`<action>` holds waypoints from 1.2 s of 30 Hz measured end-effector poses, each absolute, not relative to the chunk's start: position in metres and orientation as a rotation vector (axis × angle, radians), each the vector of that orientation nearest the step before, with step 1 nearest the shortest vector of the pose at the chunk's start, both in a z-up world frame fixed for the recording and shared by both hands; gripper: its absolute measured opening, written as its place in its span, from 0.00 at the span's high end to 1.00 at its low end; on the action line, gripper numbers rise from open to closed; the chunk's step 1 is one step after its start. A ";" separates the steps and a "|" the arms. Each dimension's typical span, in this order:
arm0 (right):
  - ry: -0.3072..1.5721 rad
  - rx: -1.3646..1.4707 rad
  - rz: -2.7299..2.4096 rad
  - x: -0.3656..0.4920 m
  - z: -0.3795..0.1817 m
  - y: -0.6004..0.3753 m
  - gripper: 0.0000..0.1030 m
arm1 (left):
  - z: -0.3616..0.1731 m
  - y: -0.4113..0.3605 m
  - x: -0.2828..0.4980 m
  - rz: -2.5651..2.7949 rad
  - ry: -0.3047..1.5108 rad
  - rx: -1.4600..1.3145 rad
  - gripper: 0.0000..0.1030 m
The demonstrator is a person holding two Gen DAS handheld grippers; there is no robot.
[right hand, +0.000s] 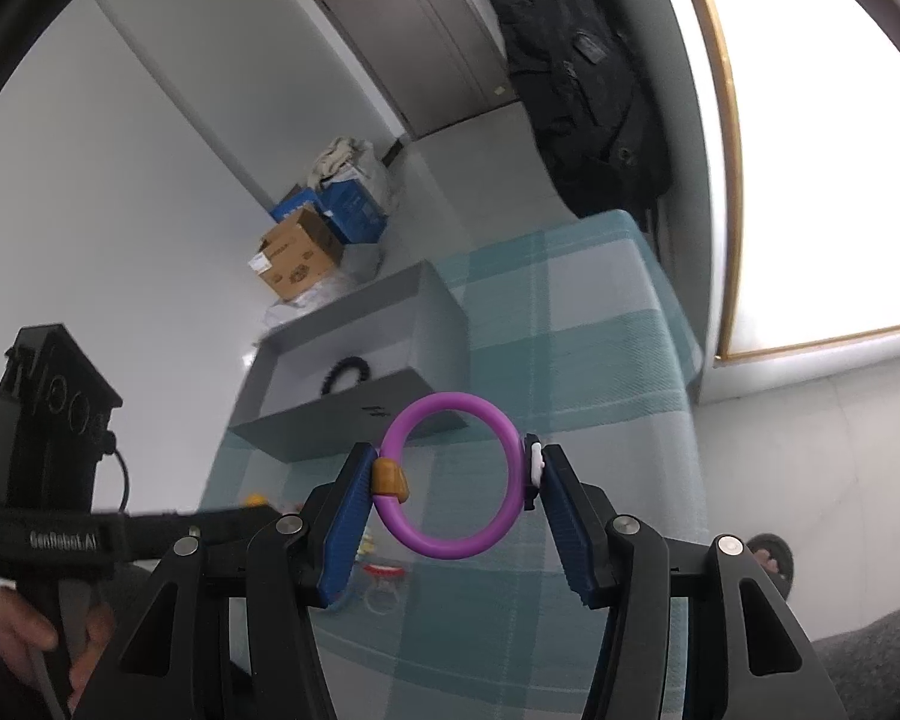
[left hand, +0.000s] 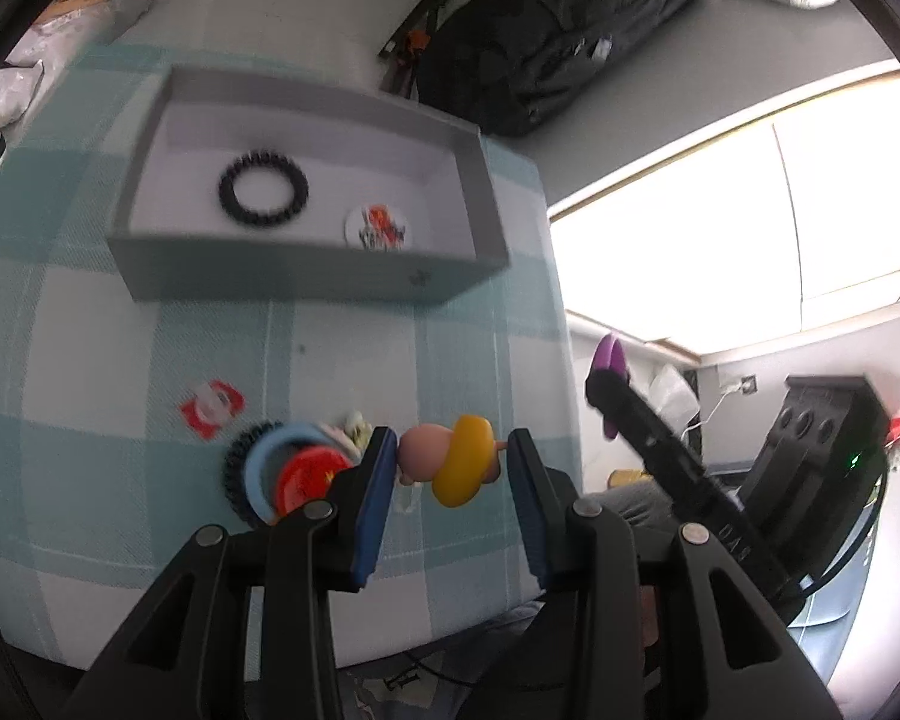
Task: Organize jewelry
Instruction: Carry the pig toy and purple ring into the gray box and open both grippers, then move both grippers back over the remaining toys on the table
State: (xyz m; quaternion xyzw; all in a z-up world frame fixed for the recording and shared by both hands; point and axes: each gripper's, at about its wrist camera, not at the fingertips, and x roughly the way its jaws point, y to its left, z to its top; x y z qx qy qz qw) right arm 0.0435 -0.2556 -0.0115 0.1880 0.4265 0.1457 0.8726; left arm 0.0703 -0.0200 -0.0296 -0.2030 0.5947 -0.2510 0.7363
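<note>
A grey open box (left hand: 306,282) stands on the checked cloth and holds a black beaded bracelet (left hand: 263,191) and a round white badge (left hand: 377,228). My left gripper (left hand: 453,459) is shut on a pink and yellow figure charm (left hand: 450,462), held above the cloth. A pile of jewelry (left hand: 288,474) with a blue ring, a red disc and a black ring lies just left of it. My right gripper (right hand: 453,474) is shut on a purple ring (right hand: 453,474) with an orange charm, held in the air short of the box (right hand: 342,414). It shows at the right in the left wrist view (left hand: 609,384).
A red and white tag (left hand: 212,407) lies on the cloth (left hand: 450,348) left of centre. The table's right edge drops to the floor. A dark coat (right hand: 594,90) hangs beyond the table. Cardboard and blue boxes (right hand: 312,240) sit on the floor by the wall.
</note>
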 end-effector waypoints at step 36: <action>0.881 0.097 0.484 0.144 0.004 -0.171 0.08 | -0.003 0.036 0.149 -0.439 1.064 -0.433 0.25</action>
